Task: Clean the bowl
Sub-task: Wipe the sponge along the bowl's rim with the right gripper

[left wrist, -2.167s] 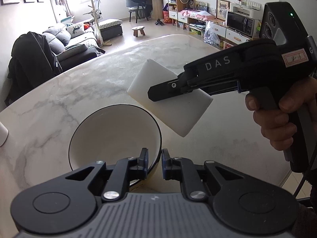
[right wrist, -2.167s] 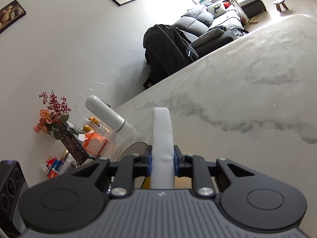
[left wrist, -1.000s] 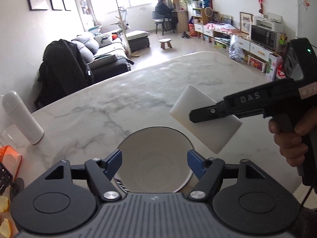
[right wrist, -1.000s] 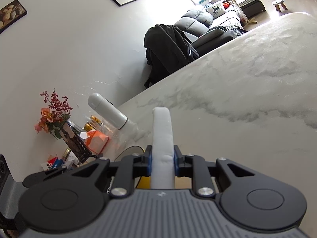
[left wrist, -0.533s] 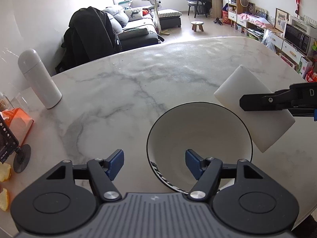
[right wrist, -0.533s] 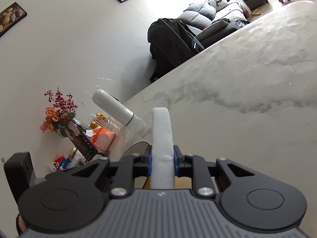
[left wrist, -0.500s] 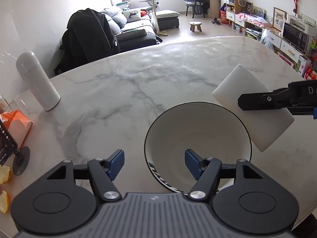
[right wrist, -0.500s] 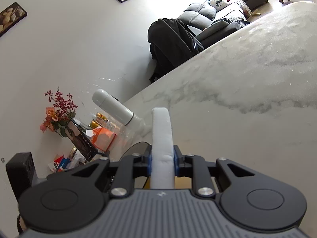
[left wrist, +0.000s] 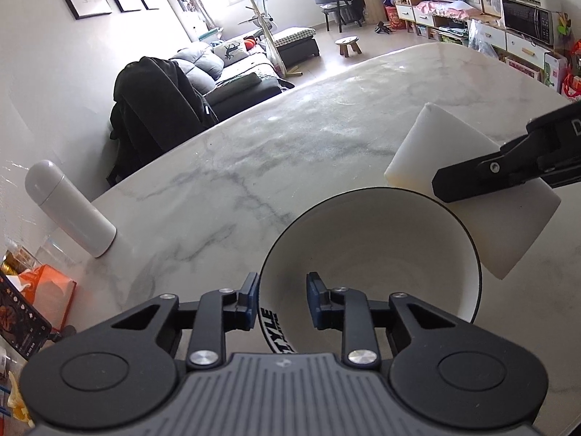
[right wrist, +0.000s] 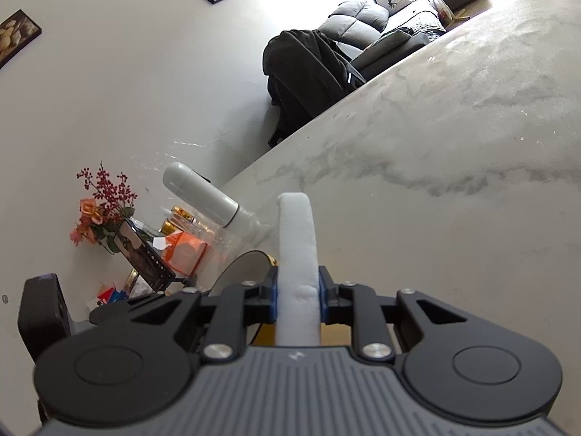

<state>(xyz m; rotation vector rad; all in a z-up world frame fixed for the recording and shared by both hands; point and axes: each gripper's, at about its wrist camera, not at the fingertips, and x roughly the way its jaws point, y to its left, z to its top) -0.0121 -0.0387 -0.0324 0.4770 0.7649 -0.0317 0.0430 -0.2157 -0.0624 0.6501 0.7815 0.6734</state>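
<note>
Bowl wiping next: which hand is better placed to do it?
Right. The right gripper is clamped on the sponge beside the bowl; the left gripper, just closing, straddles the near rim.

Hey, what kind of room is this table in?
Most likely a home's open living and dining room: a marble table, a grey sofa behind it, and a microwave on low cabinets.

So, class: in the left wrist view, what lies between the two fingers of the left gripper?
The near rim of the bowl stands between the left gripper fingers, which have just been closing.
</note>
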